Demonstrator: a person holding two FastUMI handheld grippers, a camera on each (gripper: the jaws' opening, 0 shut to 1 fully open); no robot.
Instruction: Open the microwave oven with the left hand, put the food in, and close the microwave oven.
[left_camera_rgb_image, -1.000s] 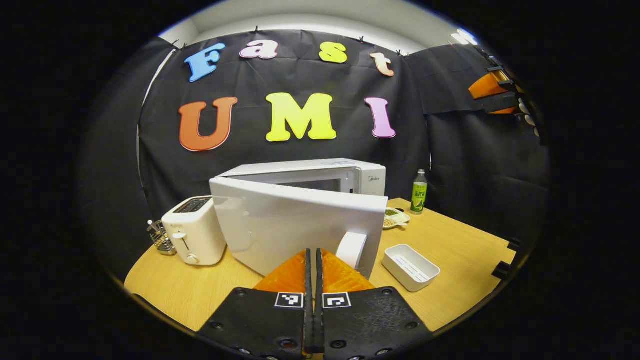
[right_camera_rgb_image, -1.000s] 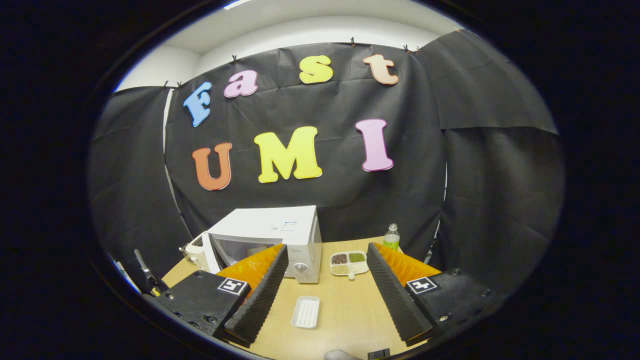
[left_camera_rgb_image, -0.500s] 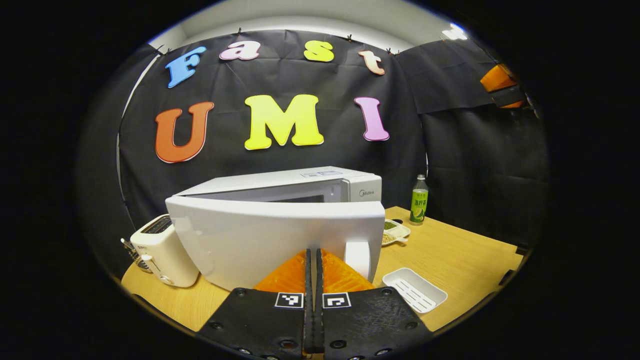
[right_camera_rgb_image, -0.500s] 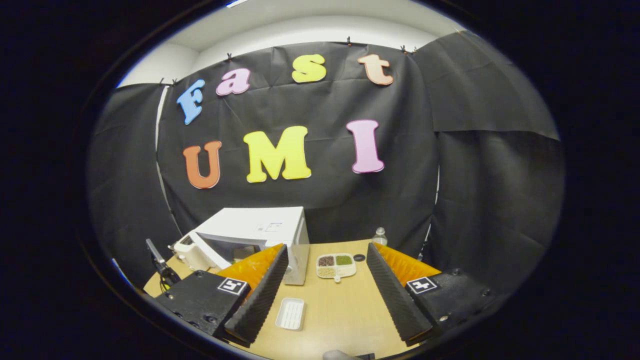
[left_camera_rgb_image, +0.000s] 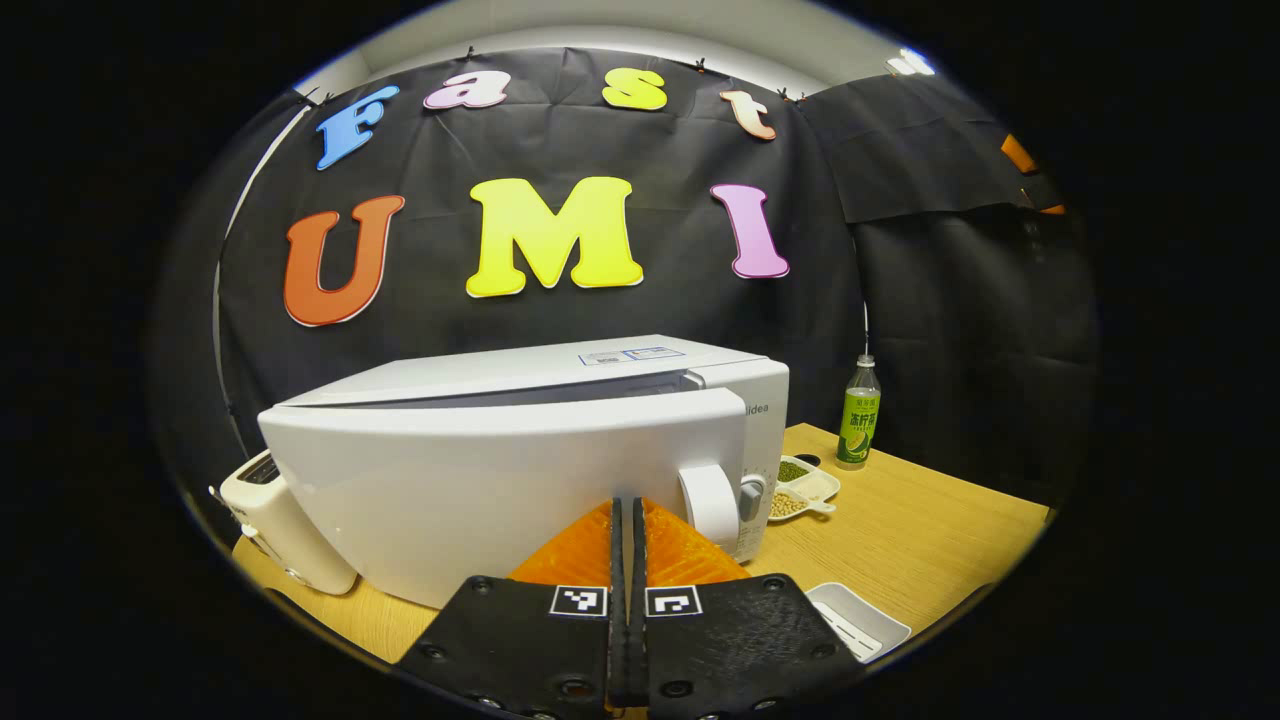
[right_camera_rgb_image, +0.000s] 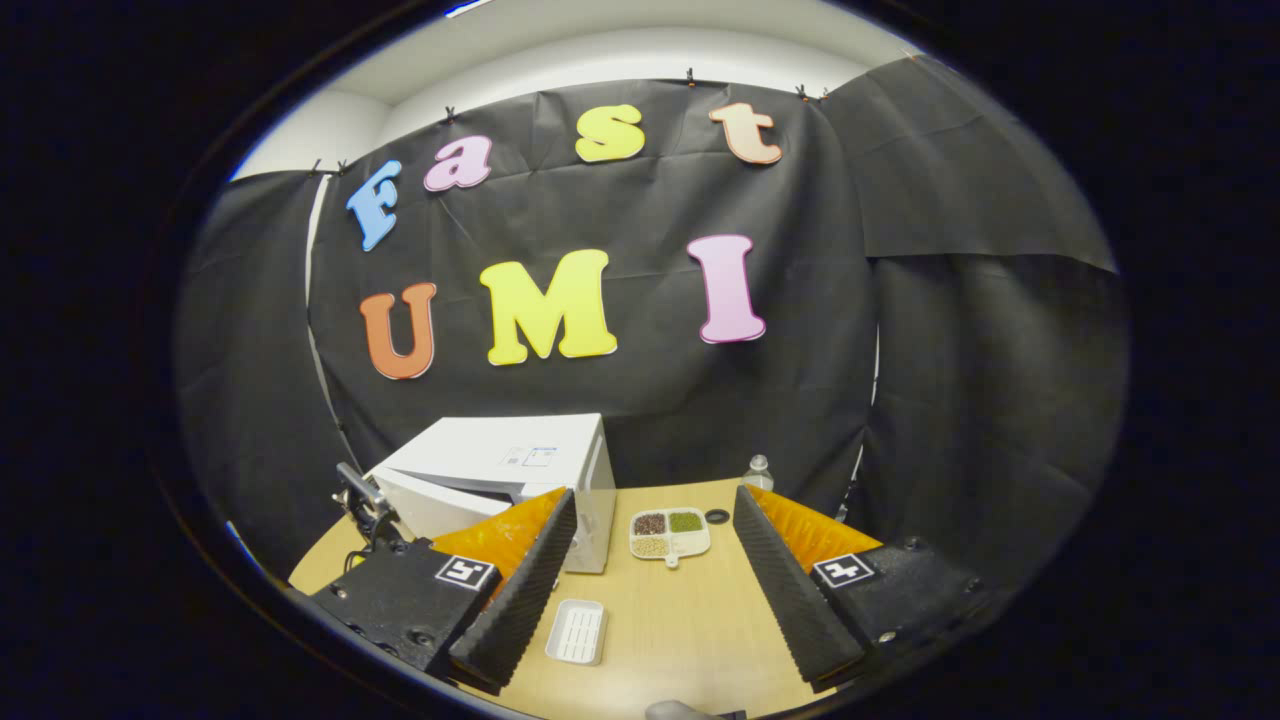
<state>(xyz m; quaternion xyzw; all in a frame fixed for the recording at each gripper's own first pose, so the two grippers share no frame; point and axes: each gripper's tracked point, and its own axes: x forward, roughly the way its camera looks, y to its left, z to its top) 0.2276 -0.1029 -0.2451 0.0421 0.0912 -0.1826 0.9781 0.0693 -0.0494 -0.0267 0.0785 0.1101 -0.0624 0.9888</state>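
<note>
Fingers of left gripper (left_camera_rgb_image: 627, 520) pressed together, nothing between them, tips at or just short of the microwave door (left_camera_rgb_image: 480, 490); contact can't be confirmed. Door nearly closed, only a thin gap along its top edge against the microwave (left_camera_rgb_image: 560, 365) body. Door handle (left_camera_rgb_image: 710, 505) at 2 o'clock from the tips, just beside them. A small sticker sits on the microwave top and a brand mark on its front right edge by the control knob (left_camera_rgb_image: 752, 492); not read off.

Toaster (left_camera_rgb_image: 285, 525) at 9 o'clock, partly hidden behind the door's left end. Divided dish (left_camera_rgb_image: 805, 485) at 3 o'clock past the microwave corner, holding green and pale grains in separate compartments. Green-labelled bottle (left_camera_rgb_image: 858, 412) upright farther off at 2 o'clock, near the back edge of the wooden table (left_camera_rgb_image: 920, 530). Empty white tray (left_camera_rgb_image: 860, 622) at 4 o'clock near the table's front edge.

Right gripper (right_camera_rgb_image: 650, 560) held high above the table, jaws wide apart, holding nothing. Between its fingers: white tray at 6 o'clock, divided dish at 12 o'clock with dark, green and pale grains in three compartments, a small black ring (right_camera_rgb_image: 717, 516) just beside it. Microwave at 10 o'clock.
</note>
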